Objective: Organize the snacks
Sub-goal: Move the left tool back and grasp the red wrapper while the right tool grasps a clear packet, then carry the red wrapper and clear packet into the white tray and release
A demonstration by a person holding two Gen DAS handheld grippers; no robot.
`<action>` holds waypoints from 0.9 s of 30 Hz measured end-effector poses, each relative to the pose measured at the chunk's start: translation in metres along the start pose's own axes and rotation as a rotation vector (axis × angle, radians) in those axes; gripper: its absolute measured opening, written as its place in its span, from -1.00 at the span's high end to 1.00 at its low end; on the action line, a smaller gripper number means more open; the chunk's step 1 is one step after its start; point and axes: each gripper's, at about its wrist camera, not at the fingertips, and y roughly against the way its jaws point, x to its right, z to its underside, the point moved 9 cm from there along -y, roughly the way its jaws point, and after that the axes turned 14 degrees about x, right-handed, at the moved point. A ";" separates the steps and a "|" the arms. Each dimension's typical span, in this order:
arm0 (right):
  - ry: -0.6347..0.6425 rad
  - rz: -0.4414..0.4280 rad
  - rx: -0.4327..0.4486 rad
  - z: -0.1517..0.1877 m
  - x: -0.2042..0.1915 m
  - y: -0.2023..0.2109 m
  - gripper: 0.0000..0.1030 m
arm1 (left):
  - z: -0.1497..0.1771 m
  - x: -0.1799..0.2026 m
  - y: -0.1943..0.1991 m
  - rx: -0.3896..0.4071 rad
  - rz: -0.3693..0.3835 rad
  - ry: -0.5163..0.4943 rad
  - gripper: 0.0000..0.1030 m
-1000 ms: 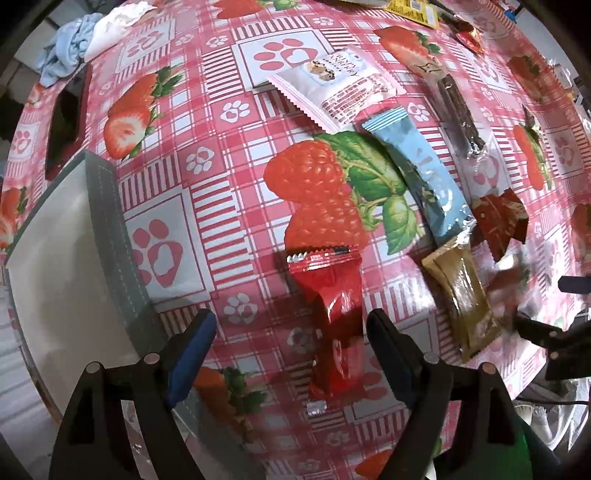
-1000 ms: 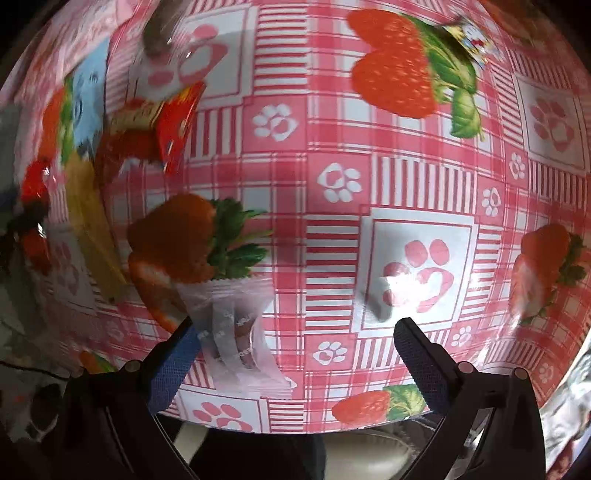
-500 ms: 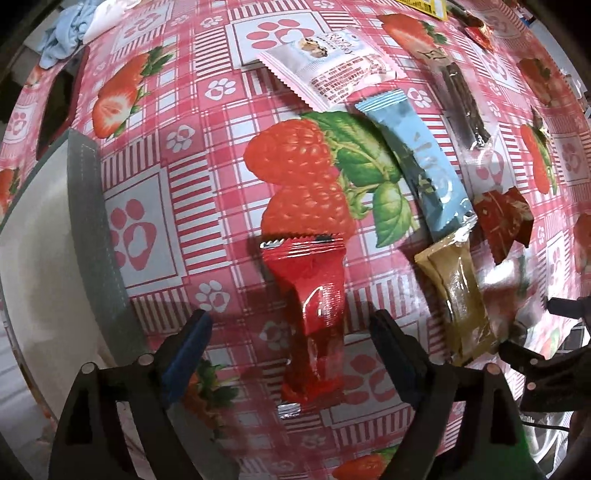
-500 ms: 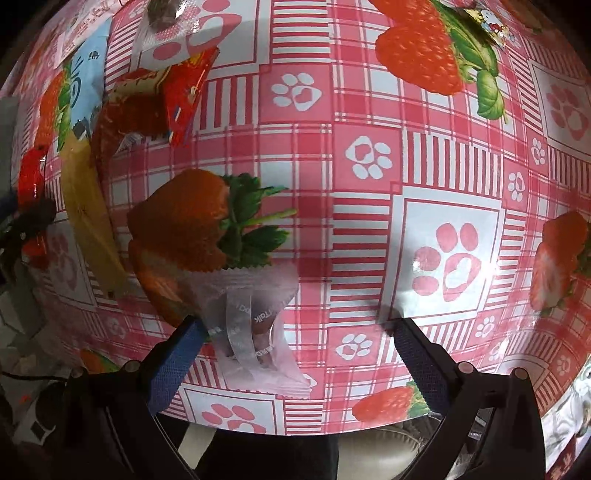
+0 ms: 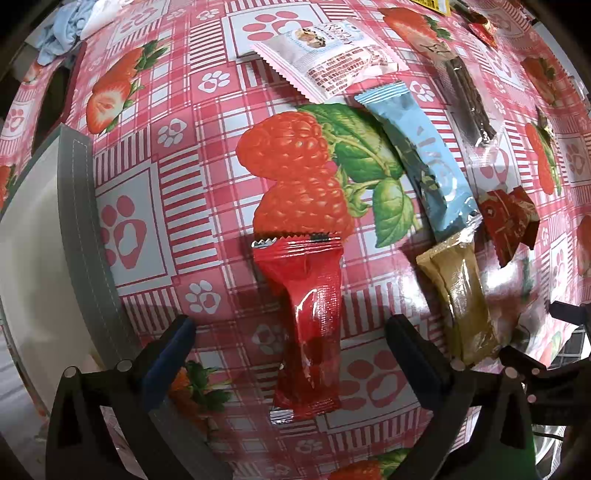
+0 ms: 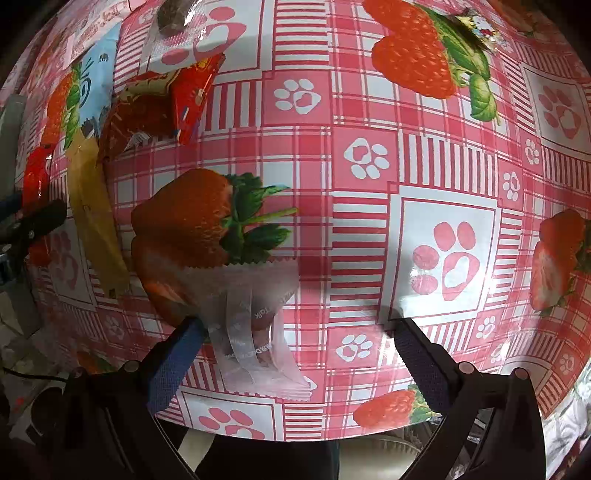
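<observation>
A long red snack packet (image 5: 308, 317) lies on the strawberry tablecloth between the fingers of my open left gripper (image 5: 291, 343). To its right lie a tan bar (image 5: 461, 306), a light blue bar (image 5: 421, 158), a dark red packet (image 5: 509, 221), a dark stick in clear wrap (image 5: 469, 99) and a white pouch (image 5: 328, 55). My right gripper (image 6: 295, 343) is open over a clear, white-printed packet (image 6: 255, 325) that lies close to its left finger near the table's front edge. The tan bar (image 6: 96, 218) and dark red packet (image 6: 159, 107) show at the left of the right wrist view.
A grey-rimmed white tray (image 5: 40, 243) sits at the left in the left wrist view. A blue cloth (image 5: 62, 29) lies at the far left corner. The table edge (image 6: 295, 439) runs just below the right gripper. The right gripper shows at the right edge of the left wrist view (image 5: 569, 314).
My left gripper has moved forward so the red packet lies deeper between its fingers. My right gripper has moved closer over the clear packet. Both stay open.
</observation>
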 end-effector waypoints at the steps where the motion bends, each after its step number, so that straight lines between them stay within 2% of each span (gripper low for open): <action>1: -0.002 0.000 -0.014 -0.006 0.000 -0.003 -1.00 | -0.002 0.000 -0.001 -0.003 0.003 -0.005 -0.95; 5: -0.001 -0.001 -0.030 -0.013 -0.001 -0.004 -0.99 | -0.009 0.013 0.003 0.017 0.017 -0.072 -0.69; 7: 0.009 0.004 -0.019 -0.014 -0.004 -0.002 -0.85 | -0.012 0.018 0.006 0.029 0.023 -0.088 -0.44; 9: 0.028 0.003 -0.004 -0.013 -0.007 0.002 -0.62 | -0.014 0.021 0.009 0.039 0.025 -0.088 -0.22; 11: 0.064 0.005 0.013 -0.012 -0.010 0.007 -0.21 | -0.018 0.021 0.012 0.051 0.029 -0.084 0.09; 12: 0.080 0.004 0.022 -0.012 -0.011 0.010 -0.06 | -0.019 0.021 0.014 0.055 0.031 -0.084 0.38; 13: 0.095 -0.001 0.033 -0.013 -0.013 0.013 0.30 | -0.020 0.020 0.015 0.056 0.040 -0.080 0.46; 14: 0.101 -0.007 0.037 -0.014 -0.014 0.015 0.42 | -0.022 0.021 0.016 0.052 0.052 -0.070 0.47; 17: 0.044 -0.082 0.037 -0.015 -0.017 0.021 0.41 | -0.023 0.017 0.021 0.058 0.061 -0.050 0.51; 27: 0.011 -0.152 0.099 -0.043 -0.016 0.053 0.41 | -0.027 0.001 0.059 0.118 0.092 0.019 0.51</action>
